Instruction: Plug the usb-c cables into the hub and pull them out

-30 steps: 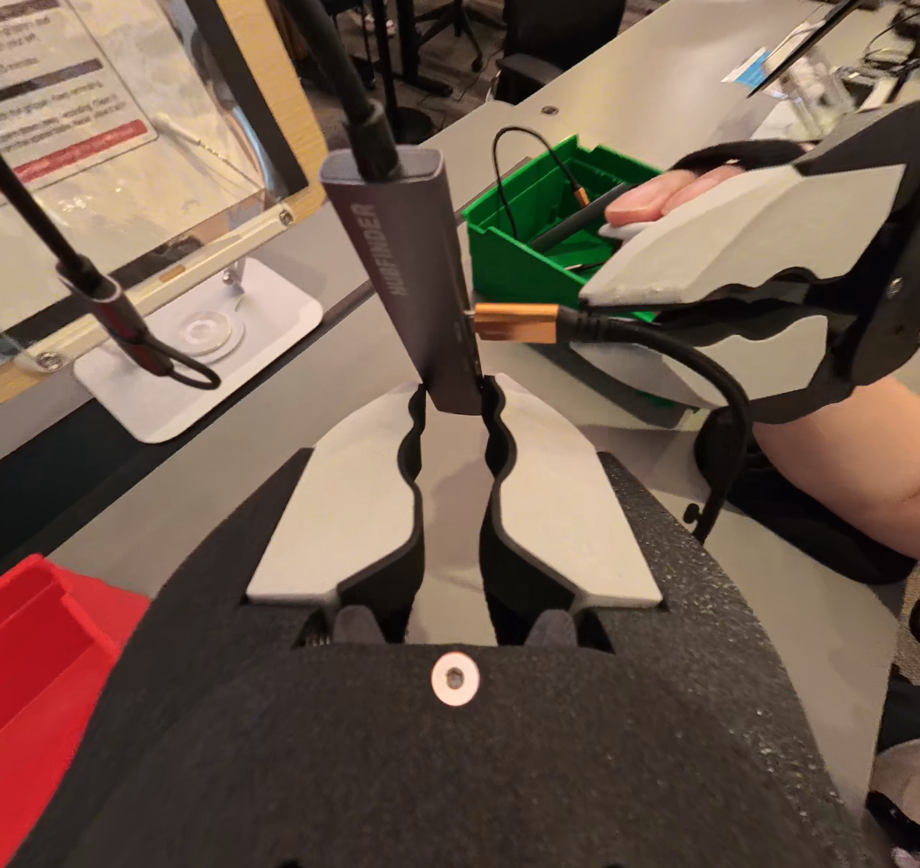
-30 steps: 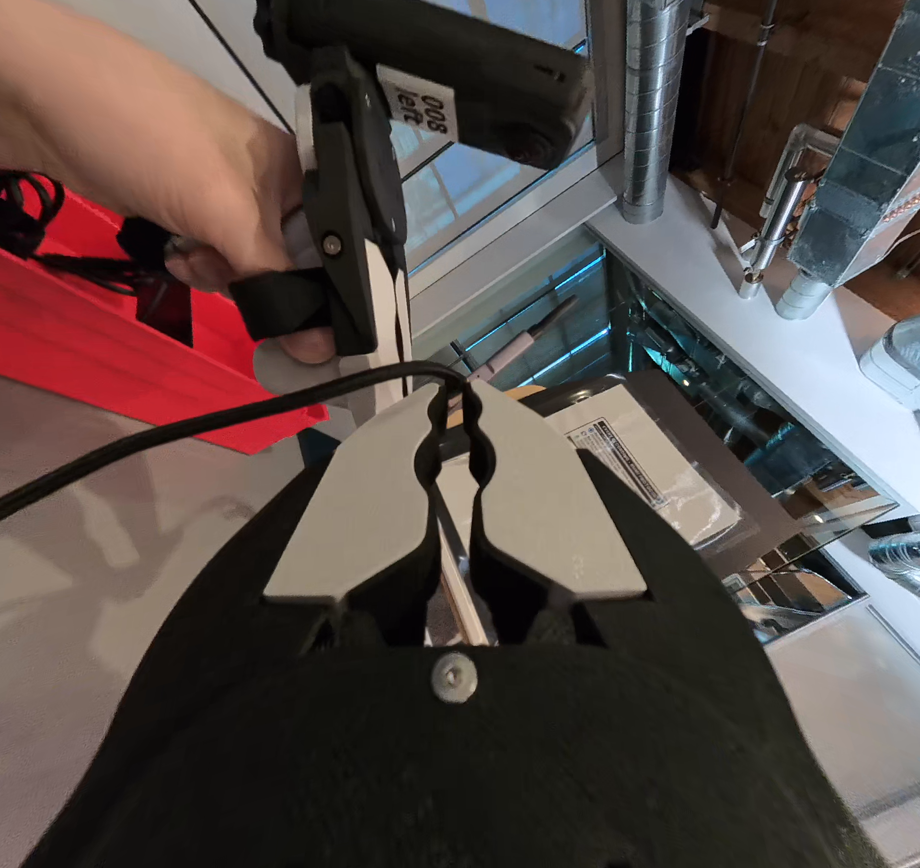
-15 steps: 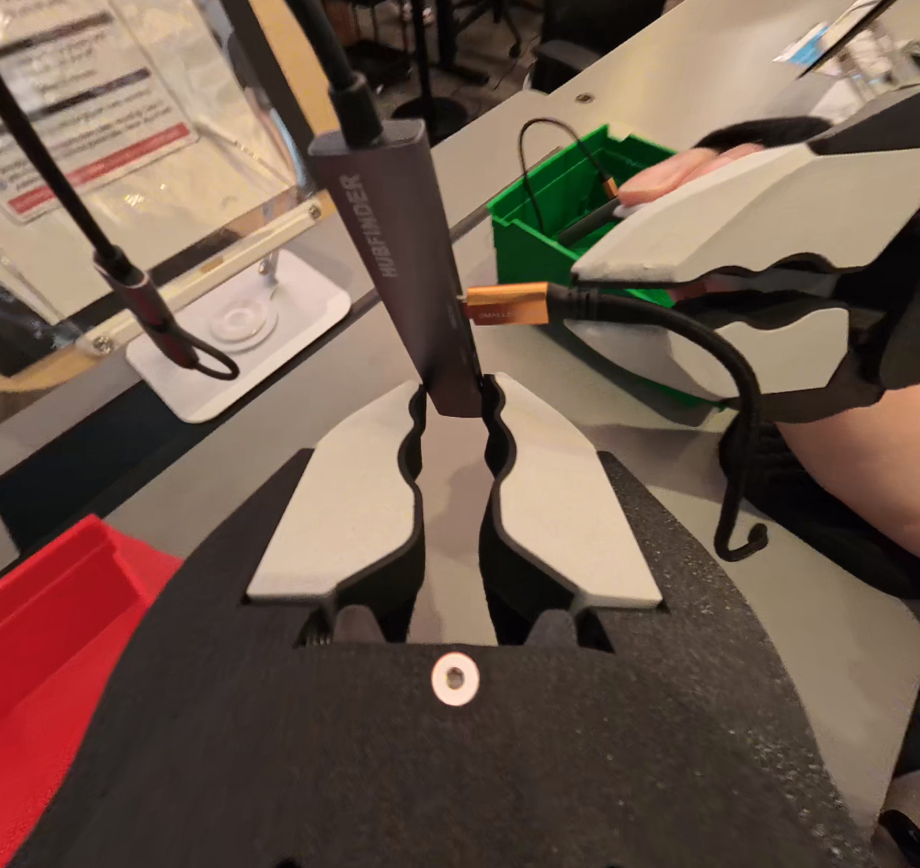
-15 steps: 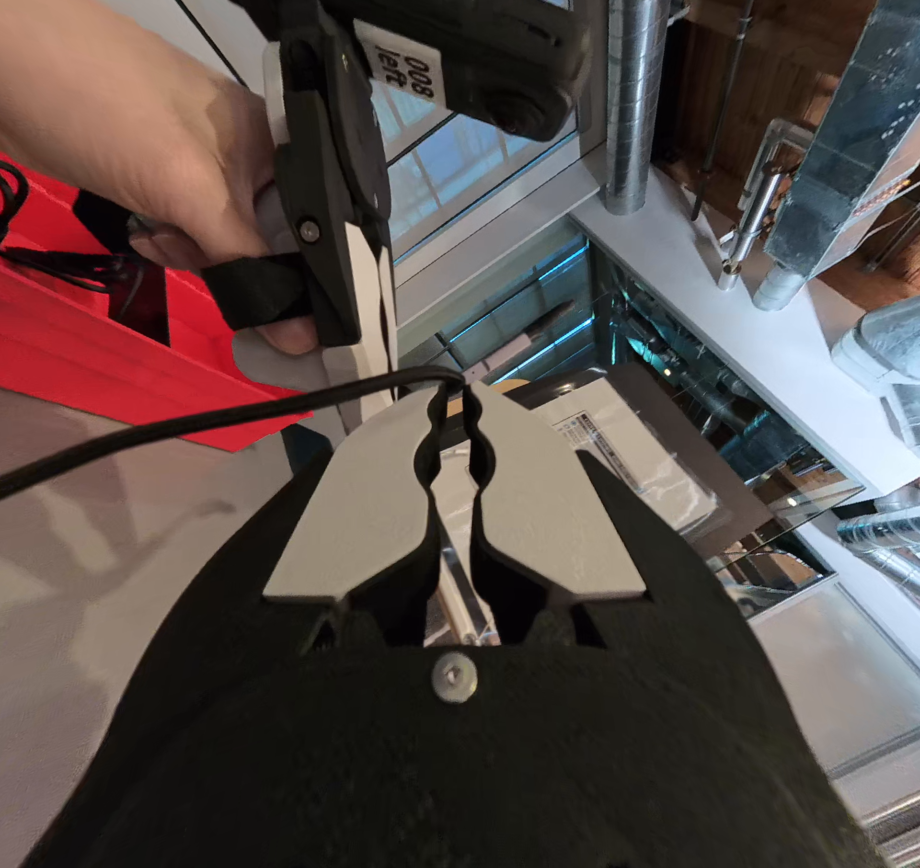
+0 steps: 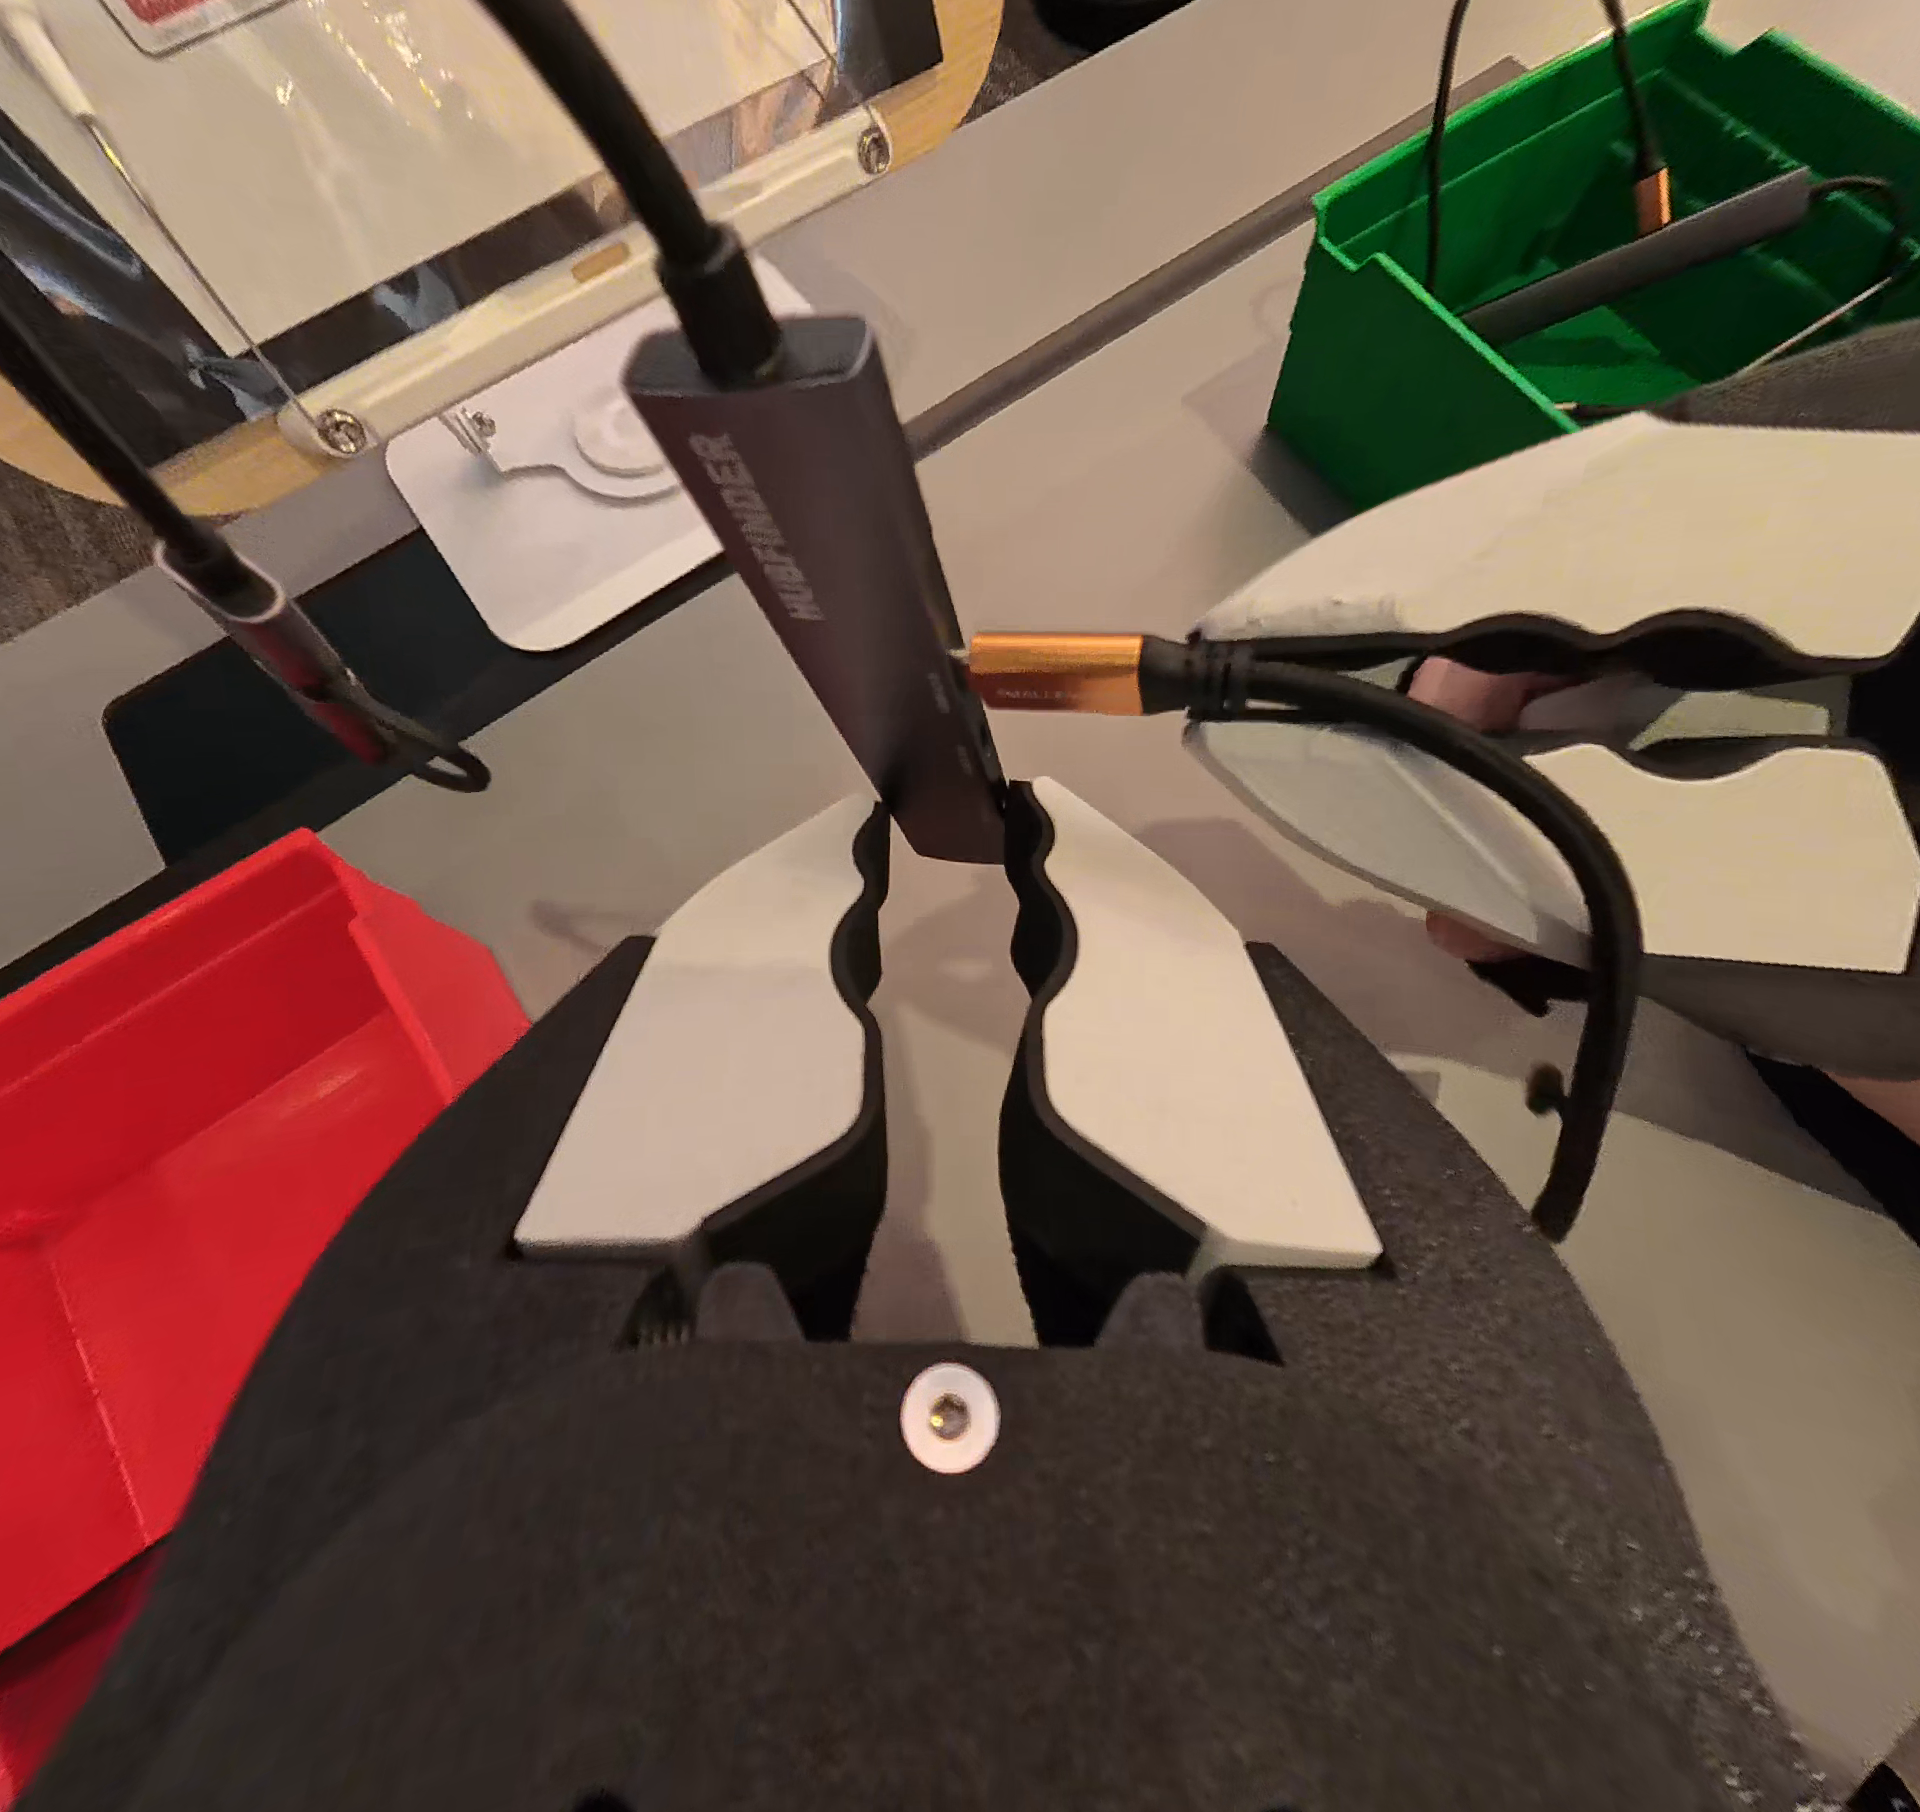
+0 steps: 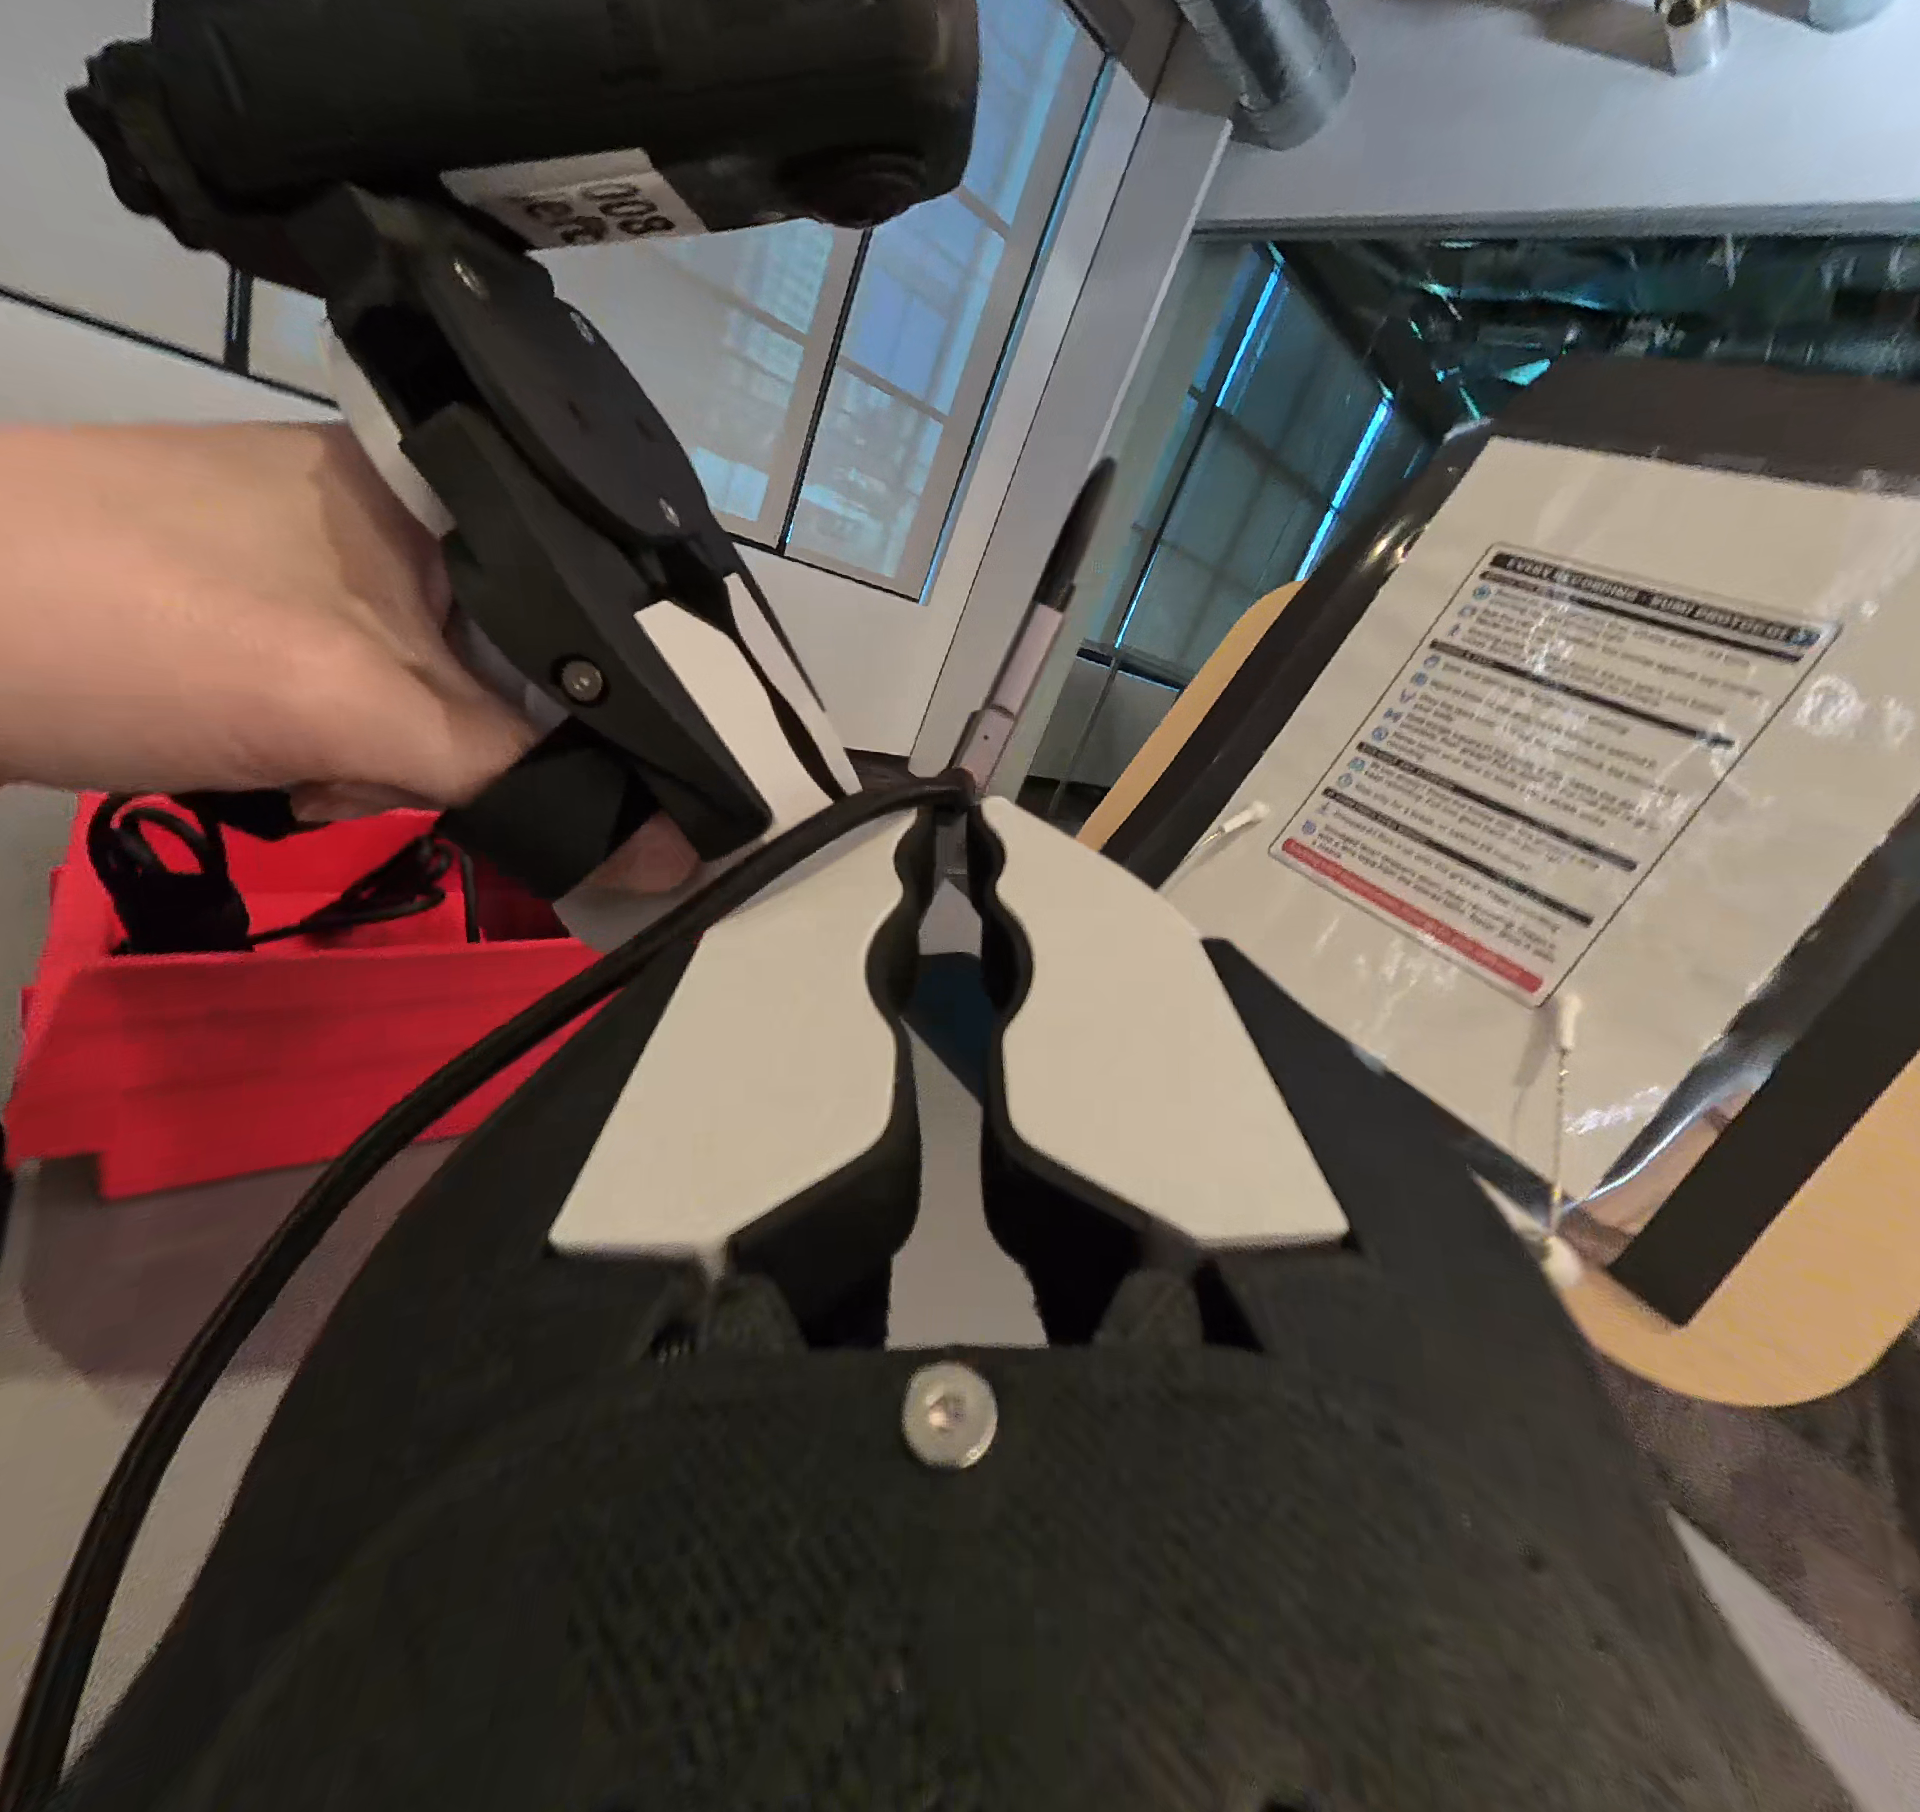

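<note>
In the left wrist view my left gripper point(image 5: 945, 806) is shut on the lower end of the grey hub point(image 5: 821, 557) and holds it tilted above the table. The hub's thick black cable point(image 5: 623, 131) leaves its top end. My right gripper point(image 5: 1195, 682) comes in from the right, shut on a black cable just behind its orange USB-C plug point(image 5: 1060, 671). The plug's tip meets the hub's side. I cannot tell how deep it sits. In the right wrist view my right gripper point(image 6: 951, 817) pinches the black cable point(image 6: 520, 1014). The left gripper point(image 6: 821, 754) is close ahead, and the hub is hidden.
A green bin point(image 5: 1455, 339) at the back right holds another hub and an orange-plug cable. A red bin point(image 5: 208, 1087) stands at the left and also shows in the right wrist view point(image 6: 312, 1035), with cables inside. A clear sign stand point(image 5: 520, 100) with a white base point(image 5: 540, 536) stands behind. A grey connector point(image 5: 260, 619) dangles at the left. About 6 cm separates my left fingertips from my right.
Both grippers have swung and tilted together, so the views now look lower over the table. Each keeps its hold, and the orange plug stays at the hub's side.
</note>
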Demonstrator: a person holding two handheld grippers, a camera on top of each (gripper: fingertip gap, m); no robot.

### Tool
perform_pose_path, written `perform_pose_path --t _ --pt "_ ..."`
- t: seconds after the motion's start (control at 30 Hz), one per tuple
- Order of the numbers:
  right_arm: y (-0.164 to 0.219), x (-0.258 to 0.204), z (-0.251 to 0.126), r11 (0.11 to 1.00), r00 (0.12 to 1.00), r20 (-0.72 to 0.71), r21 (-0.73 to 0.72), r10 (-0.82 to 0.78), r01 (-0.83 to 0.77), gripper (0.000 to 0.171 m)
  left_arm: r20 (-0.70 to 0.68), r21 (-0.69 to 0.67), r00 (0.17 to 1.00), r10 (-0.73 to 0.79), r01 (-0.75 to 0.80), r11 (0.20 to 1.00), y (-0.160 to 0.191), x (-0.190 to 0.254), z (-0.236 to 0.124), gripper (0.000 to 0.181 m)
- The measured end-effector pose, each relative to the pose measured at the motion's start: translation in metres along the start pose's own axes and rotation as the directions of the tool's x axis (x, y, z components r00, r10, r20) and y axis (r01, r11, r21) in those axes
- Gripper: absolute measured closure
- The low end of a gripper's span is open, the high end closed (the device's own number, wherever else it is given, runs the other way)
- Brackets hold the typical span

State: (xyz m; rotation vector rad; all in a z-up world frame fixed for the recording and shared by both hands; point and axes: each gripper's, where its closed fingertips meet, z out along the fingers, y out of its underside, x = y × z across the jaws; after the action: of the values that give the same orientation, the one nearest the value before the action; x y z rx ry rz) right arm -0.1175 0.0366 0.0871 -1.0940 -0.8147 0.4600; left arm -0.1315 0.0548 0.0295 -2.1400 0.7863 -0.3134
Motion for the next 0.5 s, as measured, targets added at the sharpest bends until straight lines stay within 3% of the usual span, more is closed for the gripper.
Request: perform_pose_path --t 0.03,0.3,0.5 --pt "0.002 0.001 0.001 1.000 0.999 -0.017 0.000 0.029 -0.029 0.165 0.003 -0.005 1.000 -0.003 0.003 1.000 0.001 -0.001 0.001 0.160" --pt "0.009 0.008 0.001 0.982 0.978 -0.091 0.034 0.189 -0.186 0.164 0.011 -0.013 1.000 0.001 -0.001 1.000 0.002 -0.001 0.008 0.160" --pt "0.008 0.016 -0.001 0.976 0.966 -0.141 0.036 0.218 -0.215 0.163 0.000 0.011 1.000 0.010 -0.010 1.000 -0.002 0.004 0.010 0.161"
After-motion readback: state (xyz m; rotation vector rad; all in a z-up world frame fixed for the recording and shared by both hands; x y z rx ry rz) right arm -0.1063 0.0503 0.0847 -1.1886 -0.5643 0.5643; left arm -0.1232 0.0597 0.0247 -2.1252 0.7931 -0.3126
